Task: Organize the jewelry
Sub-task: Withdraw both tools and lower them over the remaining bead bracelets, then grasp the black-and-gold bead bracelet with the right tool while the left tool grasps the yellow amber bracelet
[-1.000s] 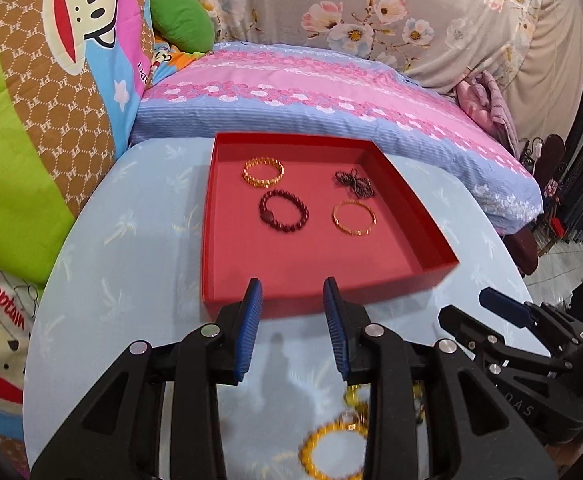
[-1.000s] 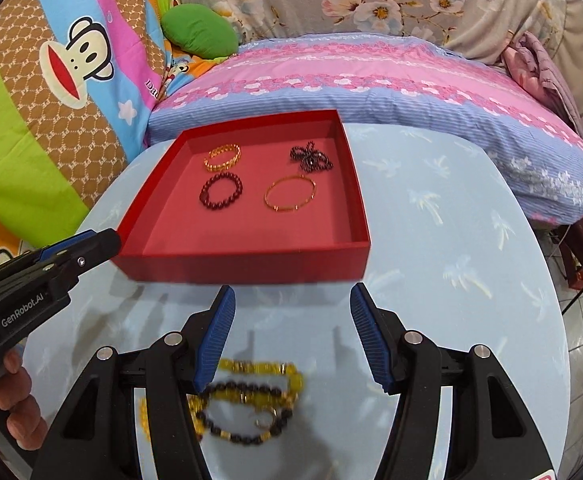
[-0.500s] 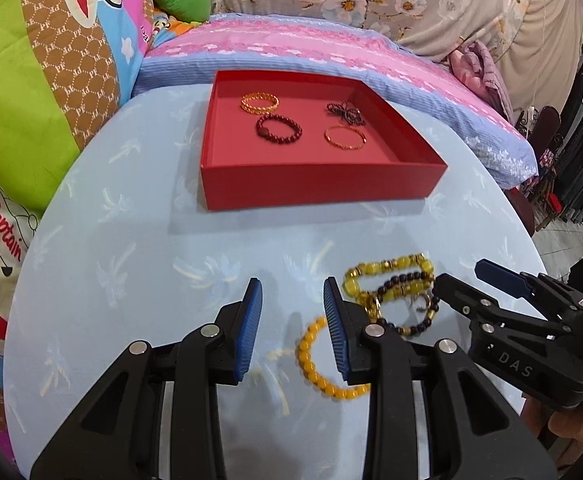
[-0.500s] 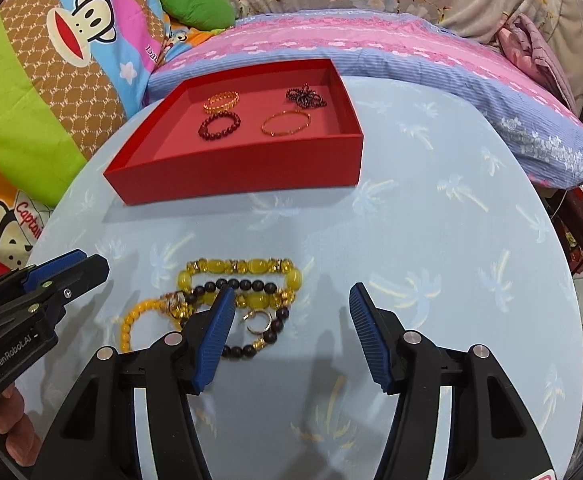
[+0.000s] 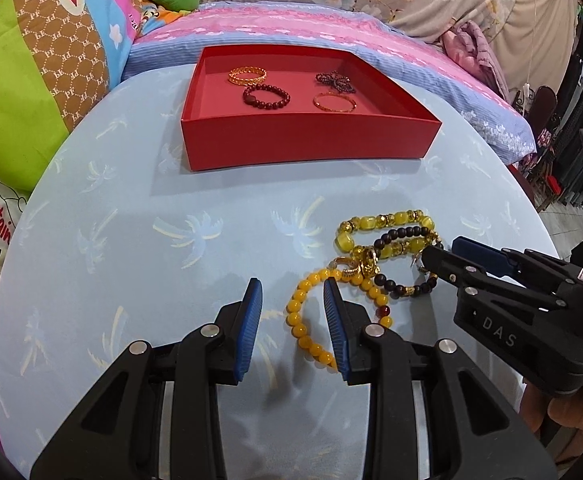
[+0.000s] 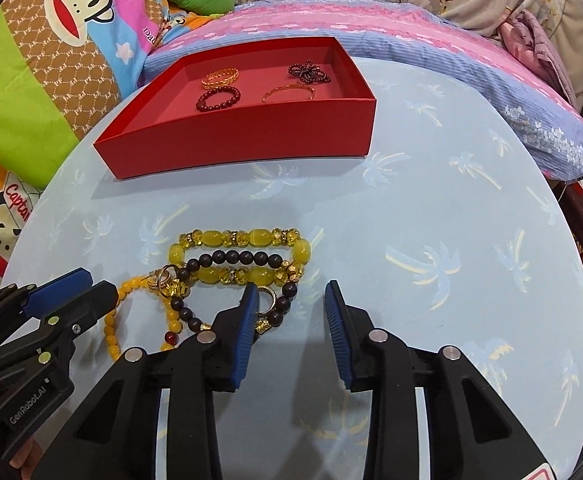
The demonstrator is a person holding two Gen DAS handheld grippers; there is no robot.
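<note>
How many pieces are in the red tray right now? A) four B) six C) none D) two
A: the red tray holds four: a gold chain bracelet, a dark red bead bracelet, a dark beaded cluster and a thin gold bangle; the rest lies on the table.

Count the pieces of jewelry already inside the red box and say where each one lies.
4. Gold chain bracelet back left, dark red bead bracelet front left, dark beaded cluster back right, thin gold bangle front right. Red box wall may hide more.

Round table (image 6: pixel 451 208) w/ pale blue palm-print cloth. On it: red tray (image 6: pixel 243 140) at back, tangled bead bracelets (image 6: pixel 235 260) nr front.
</note>
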